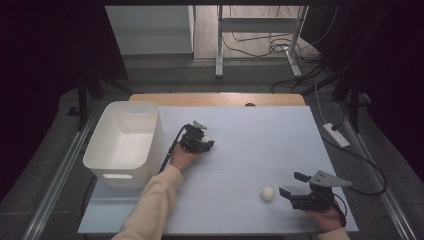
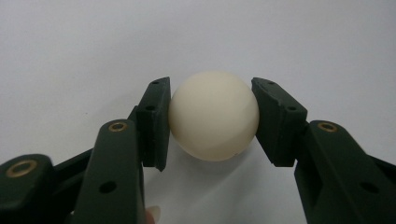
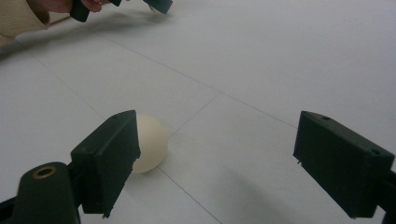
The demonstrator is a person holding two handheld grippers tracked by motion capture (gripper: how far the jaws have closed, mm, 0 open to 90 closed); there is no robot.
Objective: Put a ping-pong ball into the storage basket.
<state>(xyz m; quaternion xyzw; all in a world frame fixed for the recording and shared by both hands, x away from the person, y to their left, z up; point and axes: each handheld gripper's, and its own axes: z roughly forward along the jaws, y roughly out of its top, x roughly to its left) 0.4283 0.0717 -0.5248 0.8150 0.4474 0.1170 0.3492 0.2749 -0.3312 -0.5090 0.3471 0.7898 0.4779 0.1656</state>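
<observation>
My left gripper point(image 1: 205, 142) rests on the pale blue table top point(image 1: 250, 130), right of the bin, and is shut on a cream-white ball point(image 2: 213, 115). Both pads press on the ball's sides. A second cream ball point(image 1: 267, 193) lies on the table near the front right. My right gripper point(image 1: 293, 184) stands open just right of it, low over the table. In the right gripper view that ball point(image 3: 150, 142) sits beyond the left jaw, partly hidden by it, and the gap between the jaws holds nothing.
A white plastic bin point(image 1: 155, 135) stands on the left part of the table, with nothing in the part of its inside that I can see. A wooden table edge point(image 1: 217, 98) runs along the back. Cables and a power strip point(image 1: 336, 134) lie on the floor at the right.
</observation>
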